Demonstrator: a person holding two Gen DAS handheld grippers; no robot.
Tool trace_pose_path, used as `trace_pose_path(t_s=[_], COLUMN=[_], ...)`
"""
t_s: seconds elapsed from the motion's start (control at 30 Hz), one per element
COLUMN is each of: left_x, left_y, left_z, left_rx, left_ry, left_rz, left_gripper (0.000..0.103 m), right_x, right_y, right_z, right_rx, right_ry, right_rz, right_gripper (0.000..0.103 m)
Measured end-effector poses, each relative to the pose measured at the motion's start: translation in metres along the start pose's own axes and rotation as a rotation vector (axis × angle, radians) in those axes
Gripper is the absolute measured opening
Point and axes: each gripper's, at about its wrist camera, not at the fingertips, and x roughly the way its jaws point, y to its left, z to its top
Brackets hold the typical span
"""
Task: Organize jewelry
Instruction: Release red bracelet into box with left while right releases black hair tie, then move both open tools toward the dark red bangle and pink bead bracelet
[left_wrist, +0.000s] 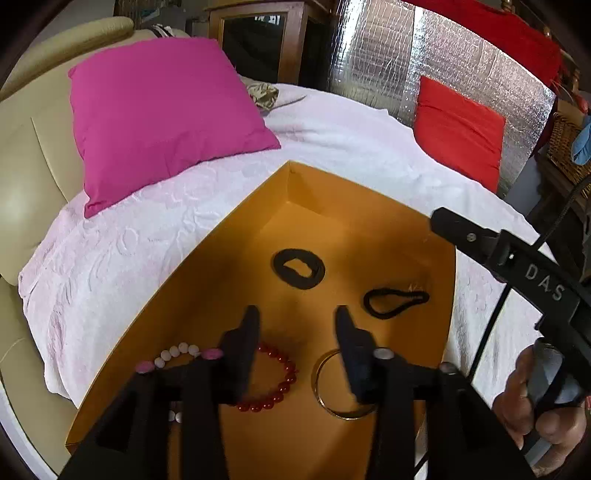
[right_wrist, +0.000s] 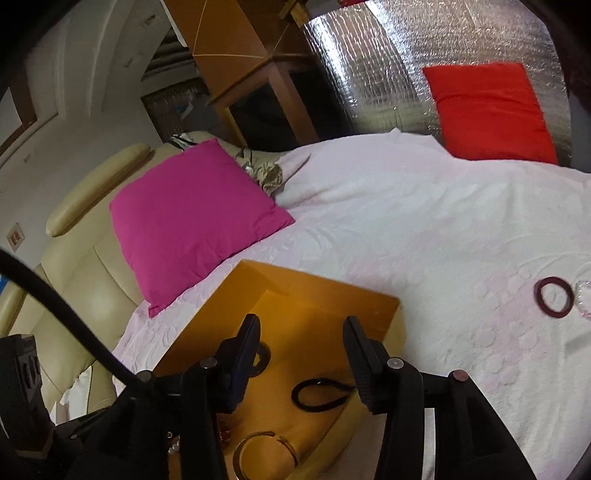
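An open orange box (left_wrist: 207, 258) lies on a white bedspread. Inside it are a black scrunchie (left_wrist: 299, 272), a thin black hair tie (left_wrist: 395, 302), a red bead bracelet (left_wrist: 280, 384), a gold bangle (left_wrist: 332, 402) and a white-and-pink bead bracelet (left_wrist: 177, 354). My left gripper (left_wrist: 297, 325) hangs open over the box floor, above the red bracelet and the bangle, with nothing between its fingers. My right gripper (right_wrist: 301, 336) is open and empty over the box's right side, just above the hair tie (right_wrist: 321, 395) and near the bangle (right_wrist: 266, 450). A dark red ring (right_wrist: 554, 297) lies on the bedspread to the right.
A magenta pillow (left_wrist: 162, 110) lies left of the box, and a red pillow (left_wrist: 458, 129) leans on a silver foil wall (left_wrist: 376, 55). Cream upholstery (left_wrist: 33, 155) borders the bed's left side. A clear item (right_wrist: 584, 299) sits beside the dark red ring.
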Motion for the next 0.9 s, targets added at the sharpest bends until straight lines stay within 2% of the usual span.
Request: trace_pose_path(t_s=[0.17,0.33,0.7,0.9], left_x=[-0.006,-0.013,-0.024,-0.029], left_y=[-0.015,-0.033,-0.089,-0.129], left_z=[0.001,0.002,-0.005,-0.015], left_rx=[0.043,0.077,0.195,0.288], left_ry=[-0.037,-0.078,-0.152,-0.194], left_rz=[0.024,0.035,0.052,0.043], left_gripper=[0.062,0.073,0.075,0.078], right_x=[-0.018,-0.032,-0.083,-0.112], right_y=[-0.023,-0.050,-0.128,-0.169], right_z=[0.006,0.005,0.000,-0.004], right_rx=[0.070,0.123,0.200,0.260], right_ry=[-0.029,-0.004,0.013,0.009], right_rz=[-0.044,-0.105,-0.250,-0.301], right_gripper=[0.051,0.051,0.051,0.051])
